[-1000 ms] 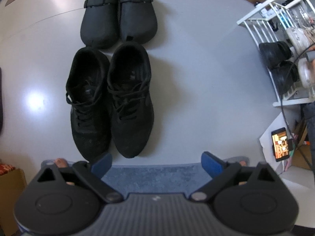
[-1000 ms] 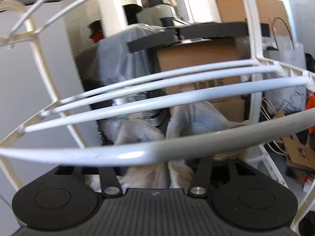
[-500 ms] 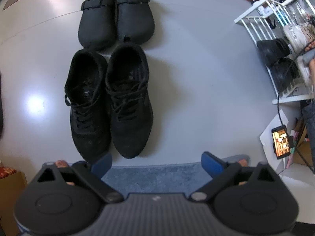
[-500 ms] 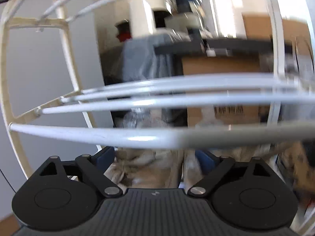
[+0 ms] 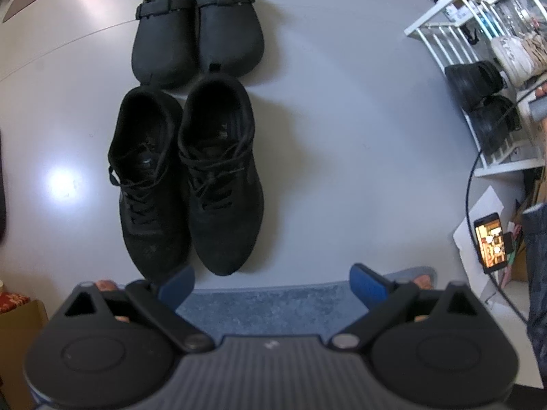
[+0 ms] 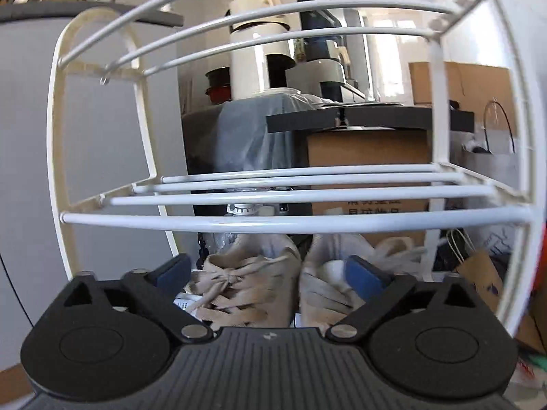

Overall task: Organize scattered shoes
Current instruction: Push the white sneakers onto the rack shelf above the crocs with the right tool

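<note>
Your right gripper (image 6: 270, 273) sits at the white shoe rack (image 6: 280, 227), jaws closing with nothing pinched; they could snag the beige sneakers (image 6: 249, 290) shelved beneath. Your left gripper (image 5: 271, 282) hangs open above the black sneakers (image 5: 186, 177) and clogs (image 5: 198, 27) paired on the floor.

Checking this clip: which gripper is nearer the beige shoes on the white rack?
Right. The right gripper, jaws closing but not gripping, sits right at the beige shoes on the rack. The left gripper hangs over the floor, the rack off to its side.

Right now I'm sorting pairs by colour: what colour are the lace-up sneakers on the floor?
Black, laces included; the lace-up sneakers show best in the left wrist view.
</note>
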{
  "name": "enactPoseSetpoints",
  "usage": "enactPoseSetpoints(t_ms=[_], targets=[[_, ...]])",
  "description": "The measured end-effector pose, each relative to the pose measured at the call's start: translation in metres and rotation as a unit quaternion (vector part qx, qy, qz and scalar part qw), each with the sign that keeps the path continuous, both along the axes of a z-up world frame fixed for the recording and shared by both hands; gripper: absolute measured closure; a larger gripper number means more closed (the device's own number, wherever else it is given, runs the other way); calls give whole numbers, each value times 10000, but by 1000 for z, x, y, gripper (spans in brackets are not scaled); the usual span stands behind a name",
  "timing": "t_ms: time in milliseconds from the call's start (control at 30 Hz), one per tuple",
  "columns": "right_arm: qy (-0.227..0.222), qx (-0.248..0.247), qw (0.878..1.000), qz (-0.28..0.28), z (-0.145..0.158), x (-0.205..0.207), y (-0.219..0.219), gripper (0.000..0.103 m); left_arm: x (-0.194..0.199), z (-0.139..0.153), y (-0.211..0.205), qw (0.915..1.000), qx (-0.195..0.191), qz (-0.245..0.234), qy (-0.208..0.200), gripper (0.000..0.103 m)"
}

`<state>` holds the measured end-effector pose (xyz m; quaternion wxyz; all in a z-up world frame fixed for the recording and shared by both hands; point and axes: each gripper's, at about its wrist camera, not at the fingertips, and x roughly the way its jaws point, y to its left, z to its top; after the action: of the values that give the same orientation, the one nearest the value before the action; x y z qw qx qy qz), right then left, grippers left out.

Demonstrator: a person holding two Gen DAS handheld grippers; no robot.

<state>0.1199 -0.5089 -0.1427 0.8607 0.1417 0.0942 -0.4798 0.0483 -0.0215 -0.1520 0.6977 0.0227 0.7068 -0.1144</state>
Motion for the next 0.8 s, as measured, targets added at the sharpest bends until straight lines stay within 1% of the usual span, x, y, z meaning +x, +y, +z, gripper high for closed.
enactPoseSetpoints(t_ms=[67,133,267,300,400,433,467,533,633,800], targets=[[-10,173,9998,46,-2,-6,-2,39,0,0,-1,10000,-12,-16,3,4],[103,402,9991,124,-7,-9,-2,48,0,0,-2,10000,-12,-25,1,4],[264,497,9984,3,-18,-15,6,49,0,0,-2,10000,-11,-17,-3,4],[345,588,9977,-62,-21,-15,6,49,0,0,-2,10000,-9,-18,-2,4],[528,519,9971,-162,-25,-8,2,51,0,-1,-3,10000,-2,-34,12,4],[547,535,9969,-175,-26,-5,-2,55,0,-2,-4,10000,-2,-44,18,4],[541,535,9969,-181,-26,-5,-4,66,0,-2,-5,10000,-1,-54,24,4],[522,582,9968,-172,-27,-6,-11,78,0,-2,-5,10000,-2,-58,25,4],[366,648,9972,-71,-29,-11,-24,78,0,-3,-5,10000,-2,-55,19,4],[394,527,9978,-92,-32,-6,-28,78,-1,-3,-6,10000,-5,-78,23,4]])
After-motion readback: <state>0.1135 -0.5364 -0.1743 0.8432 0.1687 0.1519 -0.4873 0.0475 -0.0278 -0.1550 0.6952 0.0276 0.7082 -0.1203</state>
